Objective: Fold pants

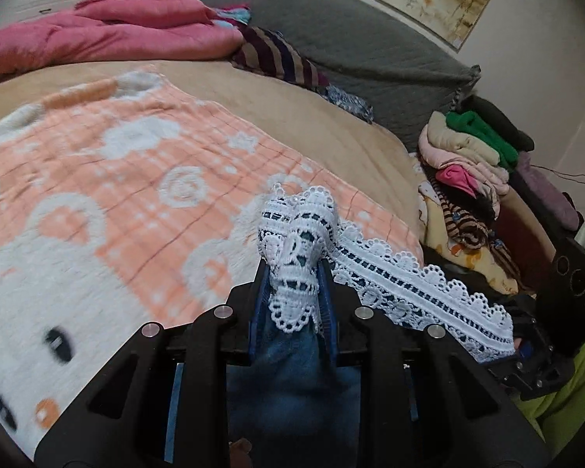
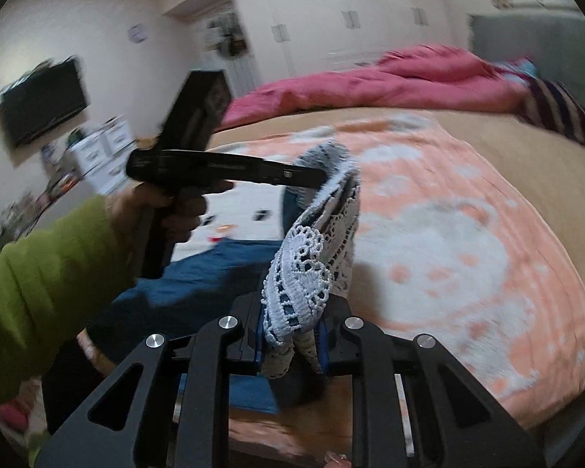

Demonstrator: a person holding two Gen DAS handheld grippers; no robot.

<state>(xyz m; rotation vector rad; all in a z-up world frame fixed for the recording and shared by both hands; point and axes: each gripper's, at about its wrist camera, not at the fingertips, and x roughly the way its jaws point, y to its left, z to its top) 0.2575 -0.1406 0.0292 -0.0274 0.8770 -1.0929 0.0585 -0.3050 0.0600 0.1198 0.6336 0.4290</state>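
The pants are blue denim (image 1: 292, 374) with a white lace hem (image 1: 296, 241). My left gripper (image 1: 294, 273) is shut on the bunched lace hem, with denim hanging below between its fingers. A lace strip (image 1: 421, 292) runs off to the right toward my right gripper's body (image 1: 565, 304). In the right wrist view my right gripper (image 2: 292, 327) is shut on the lace hem (image 2: 308, 273). The blue denim (image 2: 199, 273) hangs down to the left over the bed edge. My left gripper (image 2: 323, 179), held by a hand in a green sleeve (image 2: 39, 273), grips the same lace higher up.
The bed carries a peach and white cartoon blanket (image 1: 117, 179) on a tan sheet. A pink duvet (image 1: 109, 35), a striped garment (image 1: 277, 58) and a grey headboard (image 1: 351, 39) lie at the back. A pile of folded clothes (image 1: 472, 156) stands at the right.
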